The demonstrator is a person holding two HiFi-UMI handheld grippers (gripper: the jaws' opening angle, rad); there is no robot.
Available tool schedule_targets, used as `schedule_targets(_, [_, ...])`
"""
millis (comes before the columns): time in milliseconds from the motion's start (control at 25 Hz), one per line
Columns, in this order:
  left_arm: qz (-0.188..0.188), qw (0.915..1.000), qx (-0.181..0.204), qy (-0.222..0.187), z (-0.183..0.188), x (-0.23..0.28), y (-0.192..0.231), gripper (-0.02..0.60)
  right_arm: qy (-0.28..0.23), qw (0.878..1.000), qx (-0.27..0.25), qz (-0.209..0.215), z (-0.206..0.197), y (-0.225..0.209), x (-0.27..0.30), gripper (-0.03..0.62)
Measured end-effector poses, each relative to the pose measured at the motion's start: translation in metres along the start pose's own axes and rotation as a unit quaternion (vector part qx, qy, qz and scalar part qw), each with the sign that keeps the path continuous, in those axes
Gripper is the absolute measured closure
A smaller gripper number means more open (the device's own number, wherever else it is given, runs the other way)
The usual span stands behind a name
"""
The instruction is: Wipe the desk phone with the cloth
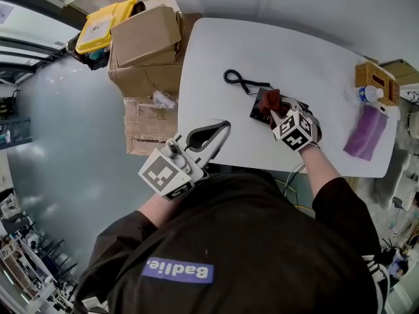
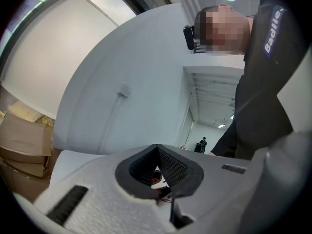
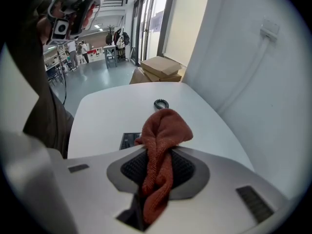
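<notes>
- Table (image 1: 308, 64): white, smooth, rounded corners; it lies under the right gripper and ahead of the left gripper
- Cardboard boxes (image 1: 145, 38): brown, matte, stacked off the table's edge, ahead and to the left of the left gripper
- Left gripper (image 1: 221, 125): pale grey moulded shell, dark ribbed pads; held at the table's near edge, well apart from the right gripper. In the left gripper view (image 2: 158, 152) it tilts up toward a white wall; the pad tips meet at the front with nothing between them, jaws clenched empty
- Right gripper (image 1: 281, 113): same grey shell, marker cube on top; forearm reaches forward over the table, jaws angled down over the desk phone. In the right gripper view (image 3: 158, 167) the jaws are pinched onto the cloth
- Purple item (image 1: 366, 133): flat, soft-looking, oblong; on the table well to the right of the right gripper
- Desk phone (image 1: 260, 104): black, flat, rectangular; directly beneath and just ahead of the right gripper's jaws, keypad partly seen (image 3: 129, 140)
- Cloth (image 3: 163, 150): rust-red knit, bunched and folded; it sticks out past the right jaw tips and hangs over the phone (image 1: 273, 100); contact not clear
- Coiled cord (image 1: 239, 80): black spiral, on the table ahead of the right gripper
</notes>
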State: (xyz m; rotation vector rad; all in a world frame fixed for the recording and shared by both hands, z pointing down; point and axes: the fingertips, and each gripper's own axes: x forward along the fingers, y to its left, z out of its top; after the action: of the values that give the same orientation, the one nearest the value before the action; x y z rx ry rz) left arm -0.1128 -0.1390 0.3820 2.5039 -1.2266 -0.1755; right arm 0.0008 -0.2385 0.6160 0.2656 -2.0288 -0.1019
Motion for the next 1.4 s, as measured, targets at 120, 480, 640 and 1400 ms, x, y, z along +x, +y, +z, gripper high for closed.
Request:
schedule_targets(120, [0.016, 0.9999, -0.001, -0.001, 0.001, -0.002, 0.007, 0.572, 0.006, 1.000, -0.011, -0.006, 0.007, -0.016, 0.009, 0.505])
schedule_targets(480, [0.048, 0.9988, -0.002, -0.007, 0.002, -0.023, 0.012, 0.572, 0.011, 1.000, -0.023, 0.008, 0.027, -0.011, 0.034, 0.505])
schedule_targets(640, [0.050, 0.9987, -0.001, -0.011, 0.005, -0.034, 0.009, 0.572, 0.016, 0.999, -0.020, 0.026, 0.026, 0.015, 0.034, 0.505])
schedule_targets(1400, [-0.099, 0.9948, 0.020, 0.010, -0.002, -0.086, -0.044, 0.572, -0.012, 0.996, 0.091, -0.014, 0.046, 0.123, -0.050, 0.505])
